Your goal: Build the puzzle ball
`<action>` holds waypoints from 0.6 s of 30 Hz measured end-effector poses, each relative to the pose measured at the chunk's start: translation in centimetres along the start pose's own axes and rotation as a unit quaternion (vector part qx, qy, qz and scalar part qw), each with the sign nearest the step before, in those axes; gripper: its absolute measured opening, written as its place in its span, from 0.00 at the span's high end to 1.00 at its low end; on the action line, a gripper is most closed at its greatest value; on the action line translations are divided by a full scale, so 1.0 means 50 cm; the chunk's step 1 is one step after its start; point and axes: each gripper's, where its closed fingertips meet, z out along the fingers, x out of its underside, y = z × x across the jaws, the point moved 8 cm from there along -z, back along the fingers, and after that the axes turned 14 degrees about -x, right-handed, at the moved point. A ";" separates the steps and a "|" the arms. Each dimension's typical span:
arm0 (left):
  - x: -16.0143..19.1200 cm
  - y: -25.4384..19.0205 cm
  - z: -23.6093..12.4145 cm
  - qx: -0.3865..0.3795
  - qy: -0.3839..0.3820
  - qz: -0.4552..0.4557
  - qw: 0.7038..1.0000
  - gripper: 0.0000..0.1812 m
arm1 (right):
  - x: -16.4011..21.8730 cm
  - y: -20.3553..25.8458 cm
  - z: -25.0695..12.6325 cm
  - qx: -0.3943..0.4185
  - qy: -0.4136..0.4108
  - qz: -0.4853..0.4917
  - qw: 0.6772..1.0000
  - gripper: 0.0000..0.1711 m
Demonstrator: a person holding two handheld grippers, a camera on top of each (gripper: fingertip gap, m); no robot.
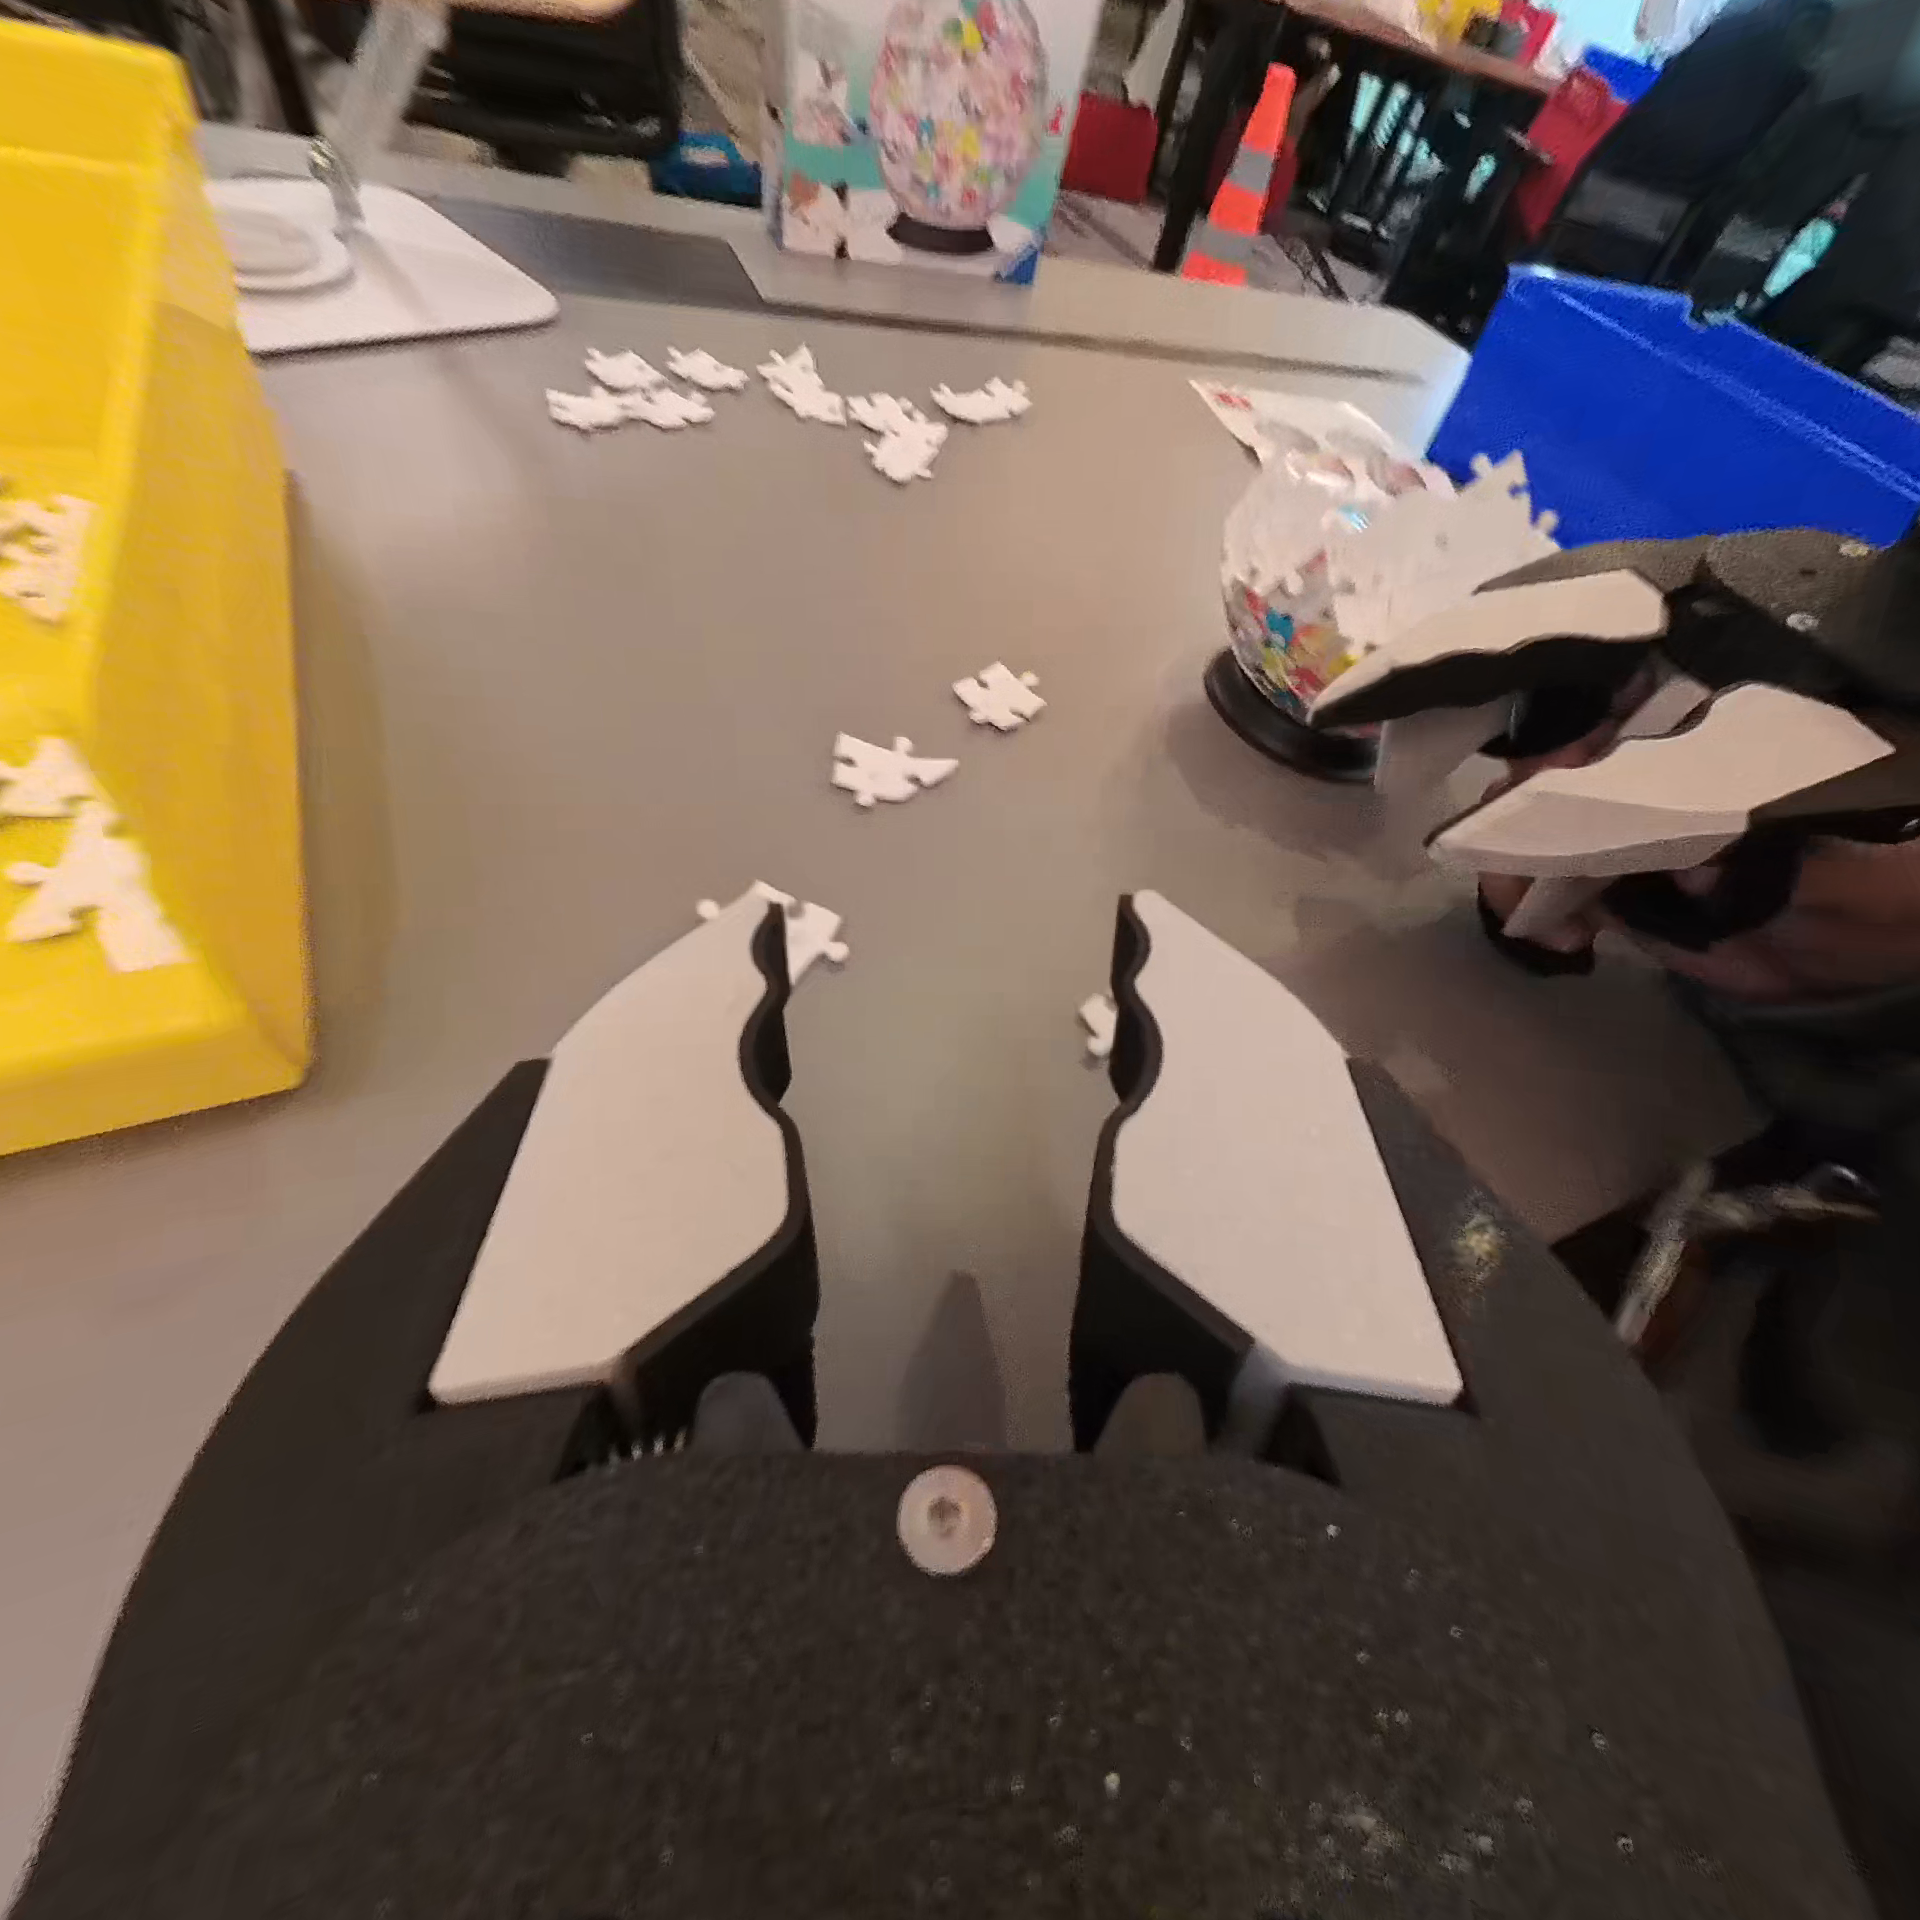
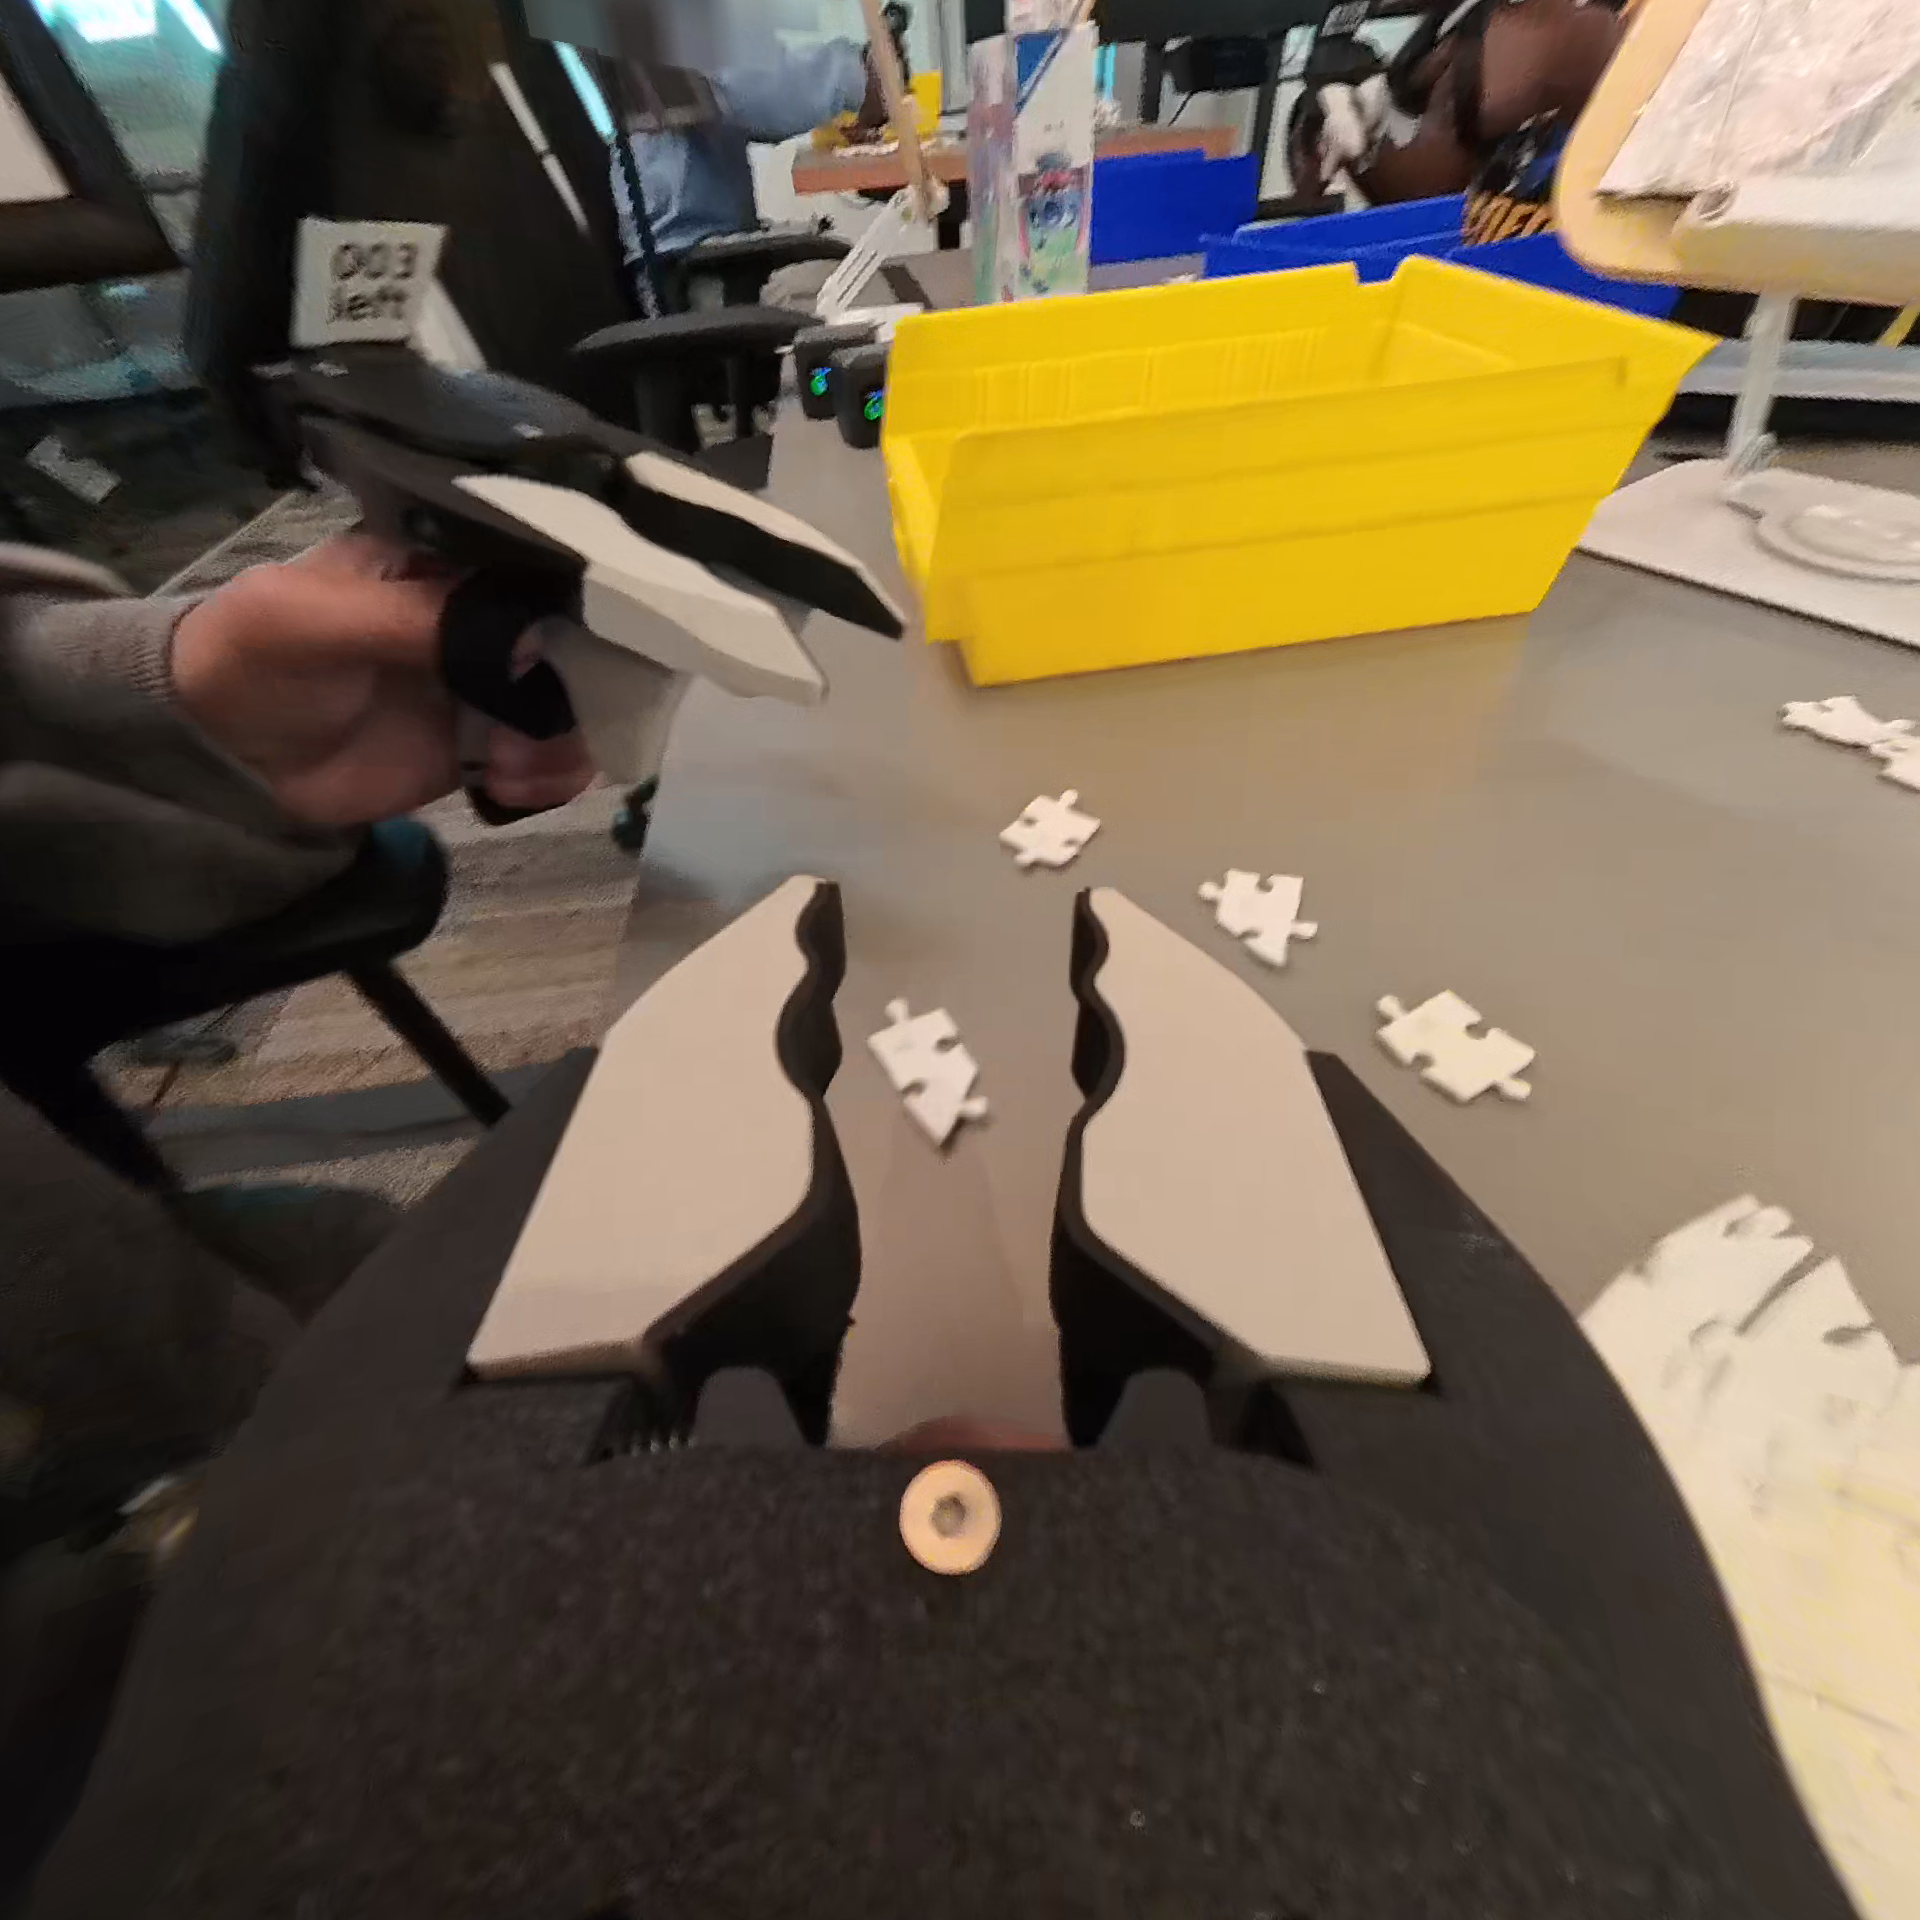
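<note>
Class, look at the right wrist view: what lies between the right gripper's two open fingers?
One white puzzle piece lies flat on the grey table between the right gripper fingers, untouched.

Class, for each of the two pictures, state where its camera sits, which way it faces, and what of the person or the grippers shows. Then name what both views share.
Left wrist view: on the left gripper, facing across the grey table to the puzzle box; right gripper beside the puzzle ball.
Right wrist view: on the right gripper, facing the yellow bin; left gripper and hand show.
Shared: table, bin, loose pieces.
</note>
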 end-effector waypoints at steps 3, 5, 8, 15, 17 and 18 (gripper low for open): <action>-0.004 0.053 -0.017 -0.089 -0.023 -0.001 0.996 0.69 | -0.002 -0.022 0.011 0.045 -0.049 0.009 0.998 0.77; -0.006 0.094 -0.035 -0.128 -0.043 -0.037 0.990 0.70 | -0.004 -0.024 0.014 0.044 -0.040 -0.005 0.998 0.77; -0.002 0.155 -0.049 -0.153 -0.054 -0.083 0.983 0.70 | -0.002 -0.029 0.016 0.031 -0.030 0.001 0.999 0.77; 0.053 0.244 -0.065 -0.215 -0.019 -0.025 0.976 0.73 | 0.005 -0.035 0.035 -0.002 0.016 0.024 1.000 0.77; 0.059 0.252 -0.063 -0.199 -0.017 -0.043 0.979 0.72 | 0.007 -0.030 0.041 -0.009 0.034 0.017 0.999 0.77; 0.059 0.255 -0.062 -0.192 -0.019 -0.057 0.980 0.72 | 0.009 -0.029 0.045 -0.012 0.044 0.019 0.999 0.77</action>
